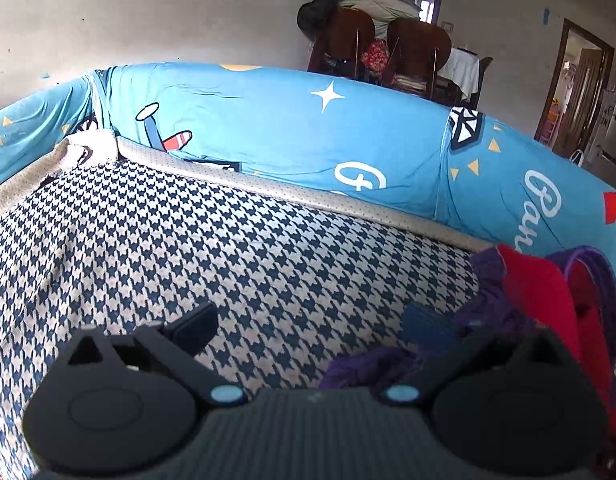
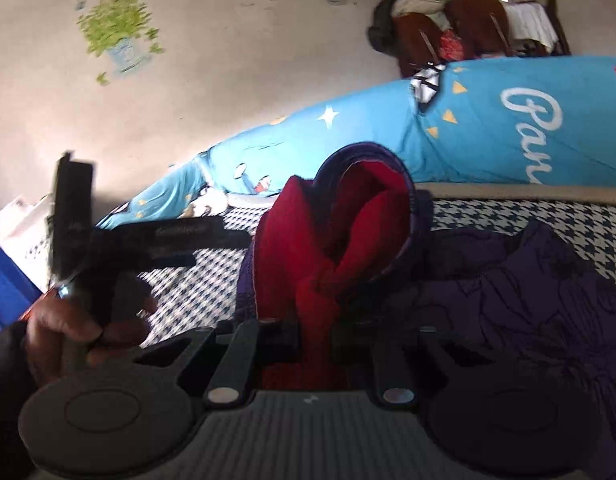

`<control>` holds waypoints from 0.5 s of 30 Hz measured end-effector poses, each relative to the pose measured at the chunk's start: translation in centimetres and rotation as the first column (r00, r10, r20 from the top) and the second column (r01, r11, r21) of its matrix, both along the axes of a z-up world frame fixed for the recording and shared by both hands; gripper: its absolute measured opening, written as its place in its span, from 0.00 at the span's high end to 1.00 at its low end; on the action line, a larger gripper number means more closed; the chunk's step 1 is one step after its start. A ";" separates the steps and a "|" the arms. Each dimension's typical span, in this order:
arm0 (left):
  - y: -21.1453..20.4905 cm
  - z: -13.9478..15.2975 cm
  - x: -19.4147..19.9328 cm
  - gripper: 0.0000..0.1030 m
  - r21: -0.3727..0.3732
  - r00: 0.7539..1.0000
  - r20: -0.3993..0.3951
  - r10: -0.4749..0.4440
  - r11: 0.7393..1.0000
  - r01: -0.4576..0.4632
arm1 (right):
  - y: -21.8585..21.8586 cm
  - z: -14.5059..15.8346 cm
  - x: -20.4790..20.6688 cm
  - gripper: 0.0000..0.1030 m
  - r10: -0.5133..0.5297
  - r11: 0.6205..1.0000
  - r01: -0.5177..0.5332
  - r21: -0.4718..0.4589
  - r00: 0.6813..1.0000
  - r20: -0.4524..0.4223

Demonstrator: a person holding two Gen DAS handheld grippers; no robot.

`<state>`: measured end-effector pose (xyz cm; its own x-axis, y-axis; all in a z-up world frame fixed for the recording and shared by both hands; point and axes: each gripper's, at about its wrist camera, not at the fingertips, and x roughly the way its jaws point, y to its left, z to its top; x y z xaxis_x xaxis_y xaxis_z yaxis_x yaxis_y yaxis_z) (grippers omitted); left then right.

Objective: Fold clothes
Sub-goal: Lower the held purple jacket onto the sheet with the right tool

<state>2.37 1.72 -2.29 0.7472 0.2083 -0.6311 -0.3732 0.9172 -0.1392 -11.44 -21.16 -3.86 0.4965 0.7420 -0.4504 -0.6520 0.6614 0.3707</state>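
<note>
Blue cover (image 1: pixel 291 128) shows script "Pau…"; right claw (image 2: pixel 316 336) pinched on the red-lined purple garment (image 2: pixel 348 216), bunched on the houndstooth sofa seat (image 1: pixel 227 248); left claw (image 1: pixel 308 328) wide, low, empty.

A: Where is the garment (image 2: pixel 528 288)?
B: On the seat cushion (image 1: pixel 227 248), at its right end.
A: What is behind the seat?
B: The sofa back (image 1: pixel 291 128). Chairs (image 1: pixel 388 48) stand behind that.
</note>
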 end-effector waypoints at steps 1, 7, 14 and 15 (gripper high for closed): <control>0.2 0.3 -0.3 0.00 0.000 1.000 0.015 0.008 1.000 -0.008 | 0.1 0.1 -0.9 0.85 0.019 1.000 -0.019 -0.008 1.000 0.015; 0.3 0.7 -2.6 0.00 -0.045 0.998 0.066 0.002 0.999 0.001 | 1.9 -0.8 -6.7 0.85 0.162 0.982 -0.155 -0.111 0.985 0.059; -2.8 0.1 -3.9 0.00 -0.043 0.984 0.071 -0.164 0.985 0.168 | 4.1 -3.3 -11.5 0.84 0.279 0.940 -0.266 -0.214 0.960 0.030; -3.5 -0.2 -4.0 0.00 -0.042 0.979 0.061 -0.197 0.979 0.200 | 4.1 -3.3 -11.7 0.81 0.280 0.939 -0.267 -0.218 0.960 0.028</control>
